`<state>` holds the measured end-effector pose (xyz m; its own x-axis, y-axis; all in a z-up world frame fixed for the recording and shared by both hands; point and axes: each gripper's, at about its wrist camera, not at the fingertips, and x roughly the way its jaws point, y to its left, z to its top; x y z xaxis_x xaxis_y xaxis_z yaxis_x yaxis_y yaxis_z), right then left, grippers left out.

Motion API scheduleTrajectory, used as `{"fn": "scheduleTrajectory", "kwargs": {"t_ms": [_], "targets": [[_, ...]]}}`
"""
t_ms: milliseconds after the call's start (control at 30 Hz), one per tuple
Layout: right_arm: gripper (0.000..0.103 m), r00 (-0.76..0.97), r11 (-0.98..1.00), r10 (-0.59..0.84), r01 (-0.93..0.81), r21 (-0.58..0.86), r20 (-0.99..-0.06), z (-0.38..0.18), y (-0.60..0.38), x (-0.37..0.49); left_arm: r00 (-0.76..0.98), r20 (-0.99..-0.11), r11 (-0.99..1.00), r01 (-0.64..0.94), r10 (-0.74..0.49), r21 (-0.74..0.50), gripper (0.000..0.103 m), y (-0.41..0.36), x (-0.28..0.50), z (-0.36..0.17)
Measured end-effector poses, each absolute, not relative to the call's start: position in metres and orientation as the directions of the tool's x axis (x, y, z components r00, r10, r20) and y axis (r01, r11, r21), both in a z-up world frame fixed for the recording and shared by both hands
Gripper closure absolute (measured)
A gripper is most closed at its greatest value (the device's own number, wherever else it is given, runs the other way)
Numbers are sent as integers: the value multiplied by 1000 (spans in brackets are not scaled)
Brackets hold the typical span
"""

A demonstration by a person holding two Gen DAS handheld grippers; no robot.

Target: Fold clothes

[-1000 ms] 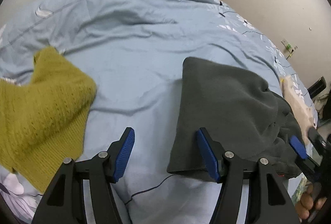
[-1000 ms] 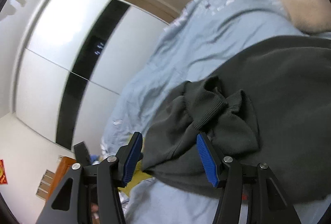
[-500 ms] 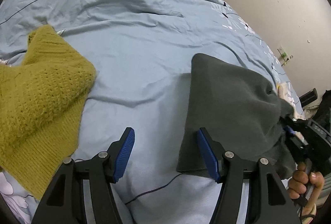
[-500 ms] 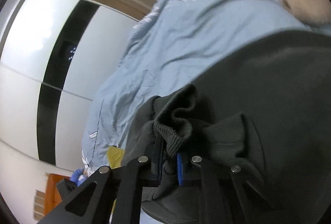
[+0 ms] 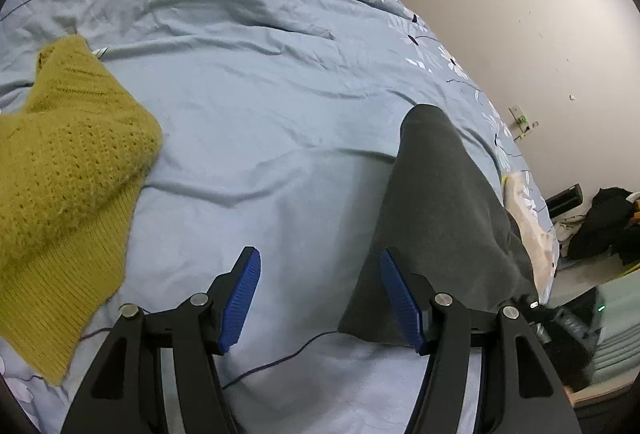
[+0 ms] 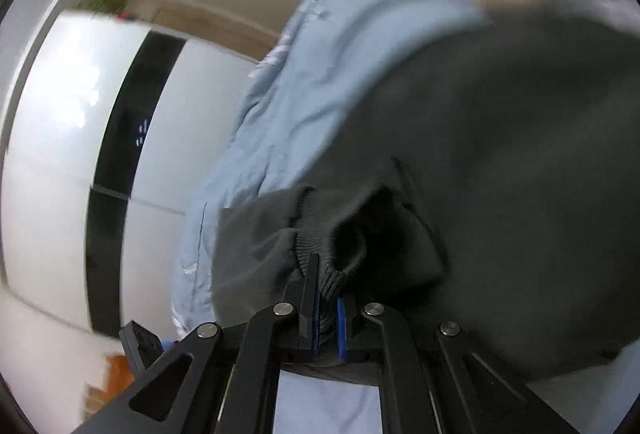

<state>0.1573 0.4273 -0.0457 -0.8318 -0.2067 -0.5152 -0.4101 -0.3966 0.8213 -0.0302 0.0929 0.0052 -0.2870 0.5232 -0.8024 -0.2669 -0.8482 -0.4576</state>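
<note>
A dark grey sweatshirt (image 5: 436, 209) lies on the light blue bedspread (image 5: 260, 105), right of centre in the left wrist view. My left gripper (image 5: 320, 298) is open and empty, hovering over the bedspread with its right finger at the sweatshirt's near edge. My right gripper (image 6: 328, 318) is shut on the sweatshirt's ribbed cuff (image 6: 320, 238) and lifts it; the sweatshirt's body (image 6: 500, 161) spreads behind. The right gripper itself is barely visible in the left wrist view.
A mustard knitted sweater (image 5: 68, 185) lies at the left of the bed. A cream garment (image 5: 524, 201) lies beyond the sweatshirt. A white and black wardrobe (image 6: 100, 153) stands past the bed. Dark clothes (image 5: 608, 222) are piled on the floor at right.
My right gripper closed on the ribbed cuff and has pulled it up and toward itself. The sweatshirt looks narrower in the left wrist view. The left gripper stayed open and shifted slightly.
</note>
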Motion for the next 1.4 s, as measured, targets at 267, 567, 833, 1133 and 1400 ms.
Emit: {"fn": "scheduleTrajectory", "kwargs": {"t_ms": [267, 567, 833, 1133, 1400], "targets": [[97, -823, -482, -138, -430, 763, -551, -30, 432, 156, -238, -791, -819, -282, 564, -499, 39, 111, -43, 2], [92, -821, -520, -166, -398, 756, -547, -29, 433, 158, -193, -734, -754, -282, 651, -594, 39, 116, -58, 4], [82, -827, -676, 13, -422, 604, -563, 22, 423, 178, -254, -698, -718, -465, 669, -518, 39, 145, -38, 55], [77, -792, -705, -204, -289, 648, -575, 1, 399, 132, -185, -778, -734, -514, 601, -444, 39, 188, -27, 29], [80, -801, -649, -188, -333, 684, -568, -13, 412, 150, -201, -854, -784, -534, 480, -315, 39, 215, -27, 2]]}}
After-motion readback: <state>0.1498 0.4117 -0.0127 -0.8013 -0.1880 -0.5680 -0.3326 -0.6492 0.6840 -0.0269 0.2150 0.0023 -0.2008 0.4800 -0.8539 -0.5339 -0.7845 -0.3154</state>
